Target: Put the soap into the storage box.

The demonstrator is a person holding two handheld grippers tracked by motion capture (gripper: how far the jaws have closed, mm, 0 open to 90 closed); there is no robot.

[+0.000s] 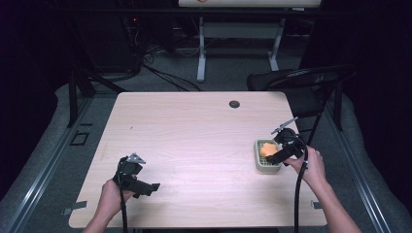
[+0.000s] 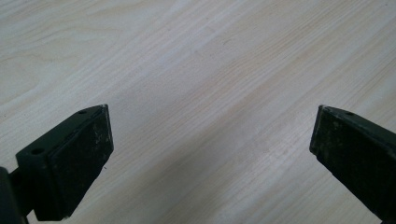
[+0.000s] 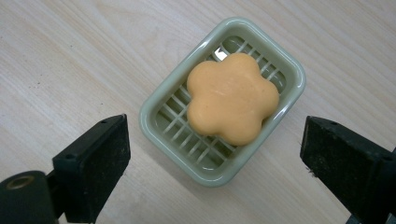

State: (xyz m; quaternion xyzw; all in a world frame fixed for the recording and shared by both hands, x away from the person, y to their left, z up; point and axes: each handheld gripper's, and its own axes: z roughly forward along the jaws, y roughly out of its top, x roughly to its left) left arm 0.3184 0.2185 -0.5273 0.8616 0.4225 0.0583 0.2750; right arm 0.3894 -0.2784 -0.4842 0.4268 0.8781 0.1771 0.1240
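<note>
Right gripper view has the orange flower-shaped soap bar point(image 3: 232, 97) lying flat in the pale green slatted plastic soap dish point(image 3: 161, 122), near the wooden table point(image 1: 194, 136)'s right edge. Right gripper point(image 3: 215, 163) hangs above, jaws apart, nothing between them. Left gripper point(image 2: 210, 154) gapes too. Soap's probably light, hard, slippery, so pinch between petals. No real long axis; dish runs diagonally

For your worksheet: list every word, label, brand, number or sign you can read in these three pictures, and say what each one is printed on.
None can be read. The orange flower-shaped soap, the green soap dish, the wooden table and the black pads of the right claw and left claw bear no print. The things in the dark background are too dim to show any.
</note>
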